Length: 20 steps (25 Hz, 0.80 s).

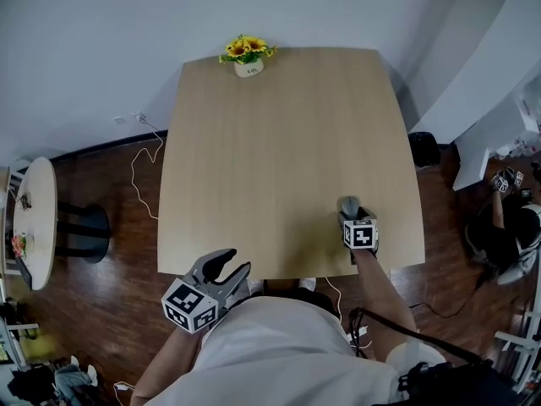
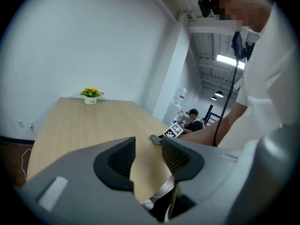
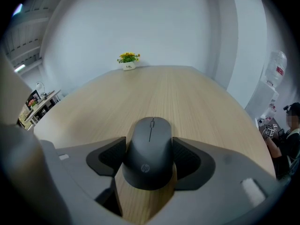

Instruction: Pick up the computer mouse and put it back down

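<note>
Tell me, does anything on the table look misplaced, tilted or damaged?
Nothing stands out. The computer mouse lies flat on the wooden table, and the small pot of yellow flowers stands upright at its far edge.

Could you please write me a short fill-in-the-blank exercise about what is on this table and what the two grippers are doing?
1. The right gripper has its jaws on either side of the mouse, which rests on the ____.
2. At the far edge stands a small pot of yellow ____.
3. The left gripper, jaws apart, holds ____.
Missing words: table; flowers; nothing.
</note>
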Each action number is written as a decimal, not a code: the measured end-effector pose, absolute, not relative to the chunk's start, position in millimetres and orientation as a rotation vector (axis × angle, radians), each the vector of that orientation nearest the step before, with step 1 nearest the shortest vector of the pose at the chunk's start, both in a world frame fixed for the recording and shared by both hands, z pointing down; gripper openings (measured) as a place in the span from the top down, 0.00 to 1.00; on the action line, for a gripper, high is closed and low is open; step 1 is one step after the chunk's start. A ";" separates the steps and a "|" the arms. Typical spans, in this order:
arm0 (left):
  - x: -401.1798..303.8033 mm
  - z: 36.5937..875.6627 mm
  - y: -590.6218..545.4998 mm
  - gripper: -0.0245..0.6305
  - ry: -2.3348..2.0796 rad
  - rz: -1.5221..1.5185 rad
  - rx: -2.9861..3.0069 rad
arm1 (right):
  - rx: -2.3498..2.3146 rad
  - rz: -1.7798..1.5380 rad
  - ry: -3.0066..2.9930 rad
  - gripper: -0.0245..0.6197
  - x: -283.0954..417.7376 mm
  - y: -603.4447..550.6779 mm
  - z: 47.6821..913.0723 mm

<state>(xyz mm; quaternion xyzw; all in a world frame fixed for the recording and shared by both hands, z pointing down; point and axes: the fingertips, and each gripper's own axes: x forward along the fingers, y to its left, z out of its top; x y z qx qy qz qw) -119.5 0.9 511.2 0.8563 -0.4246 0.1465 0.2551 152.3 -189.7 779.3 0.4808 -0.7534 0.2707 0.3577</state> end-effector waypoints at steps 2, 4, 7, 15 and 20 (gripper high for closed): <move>-117.3 510.0 -1.3 0.74 -1.142 0.398 2.335 | 1.243 0.715 -1.953 0.44 150.8 -188.8 777.5; -115.4 508.5 -3.5 0.74 -1.132 0.398 2.348 | 1.253 0.722 -1.965 0.40 149.9 -187.1 770.7; -114.3 507.4 -6.0 0.74 -1.120 0.391 2.367 | 1.259 0.715 -2.006 0.40 146.5 -180.1 748.8; -109.2 506.1 -14.1 0.74 -1.042 0.353 2.424 | 1.247 0.675 -2.150 0.38 130.4 -133.5 641.2; -110.5 508.5 -13.0 0.74 -0.984 0.346 2.459 | 1.220 0.596 -2.246 0.38 112.7 -89.7 560.4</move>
